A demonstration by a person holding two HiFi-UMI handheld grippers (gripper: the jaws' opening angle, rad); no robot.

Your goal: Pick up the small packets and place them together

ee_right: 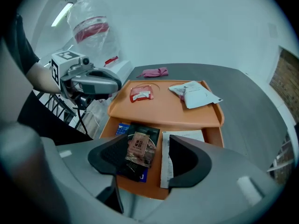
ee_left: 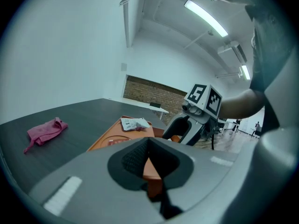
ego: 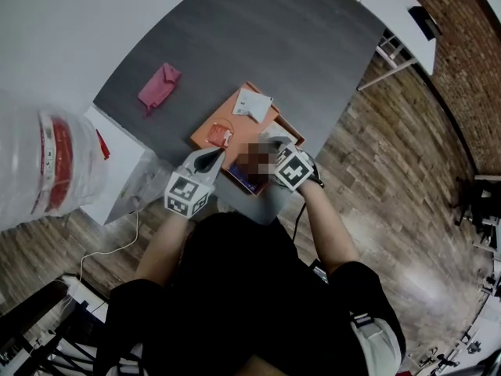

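Firstly, logged the right tongs (ee_right: 148,139) as open, jaws well apart, with neither pad pressing on anything. Saw a brown packet (ee_right: 140,148) between those jaws in the right gripper view, low and centre in frame. Found it lying on a dark packet (ee_right: 142,128) on the lower level of the orange tray (ee_right: 177,108). Noted a clear gap between the brown packet and the right-hand pad. Noted a white paper slip (ee_right: 166,164) just right of the brown packet, on the same lower level.

Found the left tongs (ee_left: 149,143) closed, pads together at the tips, gripping nothing. Saw only orange tray surface behind them.

Recorded two more packets on the tray's upper level: a red packet (ee_right: 140,94) left of centre and a white packet (ee_right: 195,94) right of centre, well apart from each other.

Spotted a pink cloth (ee_right: 154,72) on the dark counter (ee_right: 233,85) beyond the tray, upper centre of frame. Spotted a clear plastic bag (ee_right: 88,22) with red print at upper left.

Placed both tongs, from the head view, at the tray's near edge in mid-frame: left tongs by its lower left corner, right tongs over its lower right part.
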